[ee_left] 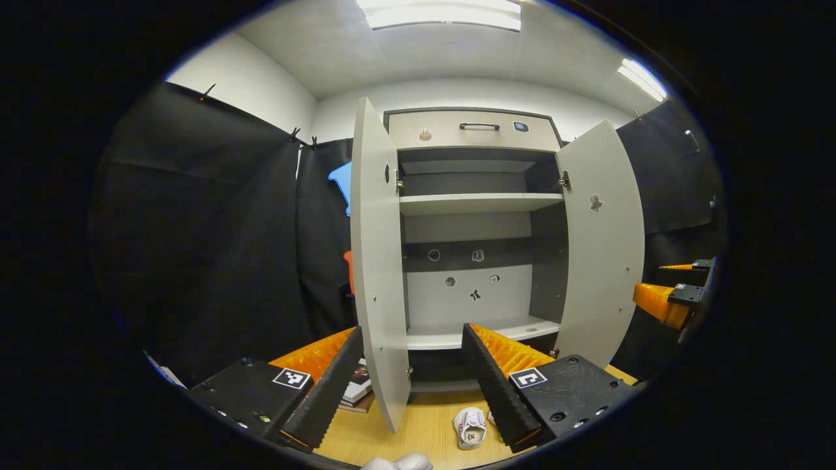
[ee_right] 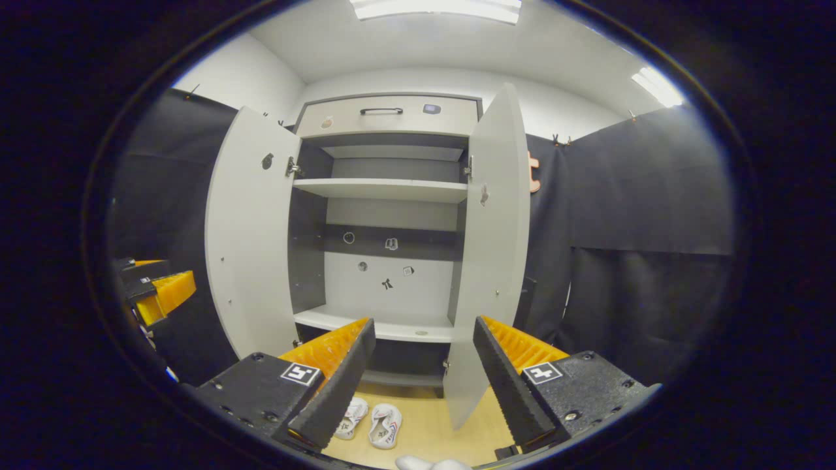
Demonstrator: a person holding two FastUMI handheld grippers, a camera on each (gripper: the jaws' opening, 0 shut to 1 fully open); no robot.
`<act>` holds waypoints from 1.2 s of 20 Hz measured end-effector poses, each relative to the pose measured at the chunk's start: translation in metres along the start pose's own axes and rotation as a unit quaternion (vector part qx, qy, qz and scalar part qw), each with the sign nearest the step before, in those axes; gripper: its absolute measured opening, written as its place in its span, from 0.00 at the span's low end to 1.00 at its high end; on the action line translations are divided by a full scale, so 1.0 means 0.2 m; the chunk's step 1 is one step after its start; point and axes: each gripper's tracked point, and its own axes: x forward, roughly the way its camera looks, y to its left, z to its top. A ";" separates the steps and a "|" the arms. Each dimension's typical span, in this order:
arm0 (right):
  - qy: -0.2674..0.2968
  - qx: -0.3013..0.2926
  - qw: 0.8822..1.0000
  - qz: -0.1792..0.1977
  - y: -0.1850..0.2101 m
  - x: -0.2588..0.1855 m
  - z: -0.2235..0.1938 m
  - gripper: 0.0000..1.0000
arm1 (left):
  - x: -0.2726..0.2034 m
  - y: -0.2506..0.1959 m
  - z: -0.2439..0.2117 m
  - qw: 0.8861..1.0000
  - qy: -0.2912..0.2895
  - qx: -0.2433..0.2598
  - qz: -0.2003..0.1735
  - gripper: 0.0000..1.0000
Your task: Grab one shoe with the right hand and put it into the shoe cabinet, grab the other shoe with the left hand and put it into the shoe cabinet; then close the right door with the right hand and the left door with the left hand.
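Right gripper (ee_right: 418, 378) and left gripper (ee_left: 411, 382) hang wide, empty, because both white shoes (ee_right: 371, 418) wait low-centre before the open shoe cabinet (ee_right: 385, 228).

No words or numbers can be read. The only signs are black-and-white square markers — one on each black finger block of the left tool (ee_left: 411, 382) and the right tool (ee_right: 423, 378) — and small unreadable stickers on the grey open shoe cabinet (ee_right: 385, 267) back wall.
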 end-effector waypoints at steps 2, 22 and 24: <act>0.004 -0.003 1.000 -0.001 0.01 0.01 -0.05 0.98 | 0.00 0.01 0.00 1.000 0.000 0.003 0.001 0.95; 0.271 -0.003 0.960 0.069 0.50 0.21 -2.00 0.98 | -0.02 0.11 -0.15 0.999 0.030 0.019 0.013 0.95; 0.286 -0.002 0.956 0.067 0.53 0.30 -2.12 0.98 | -0.02 0.13 -0.15 0.999 0.031 0.023 0.017 0.96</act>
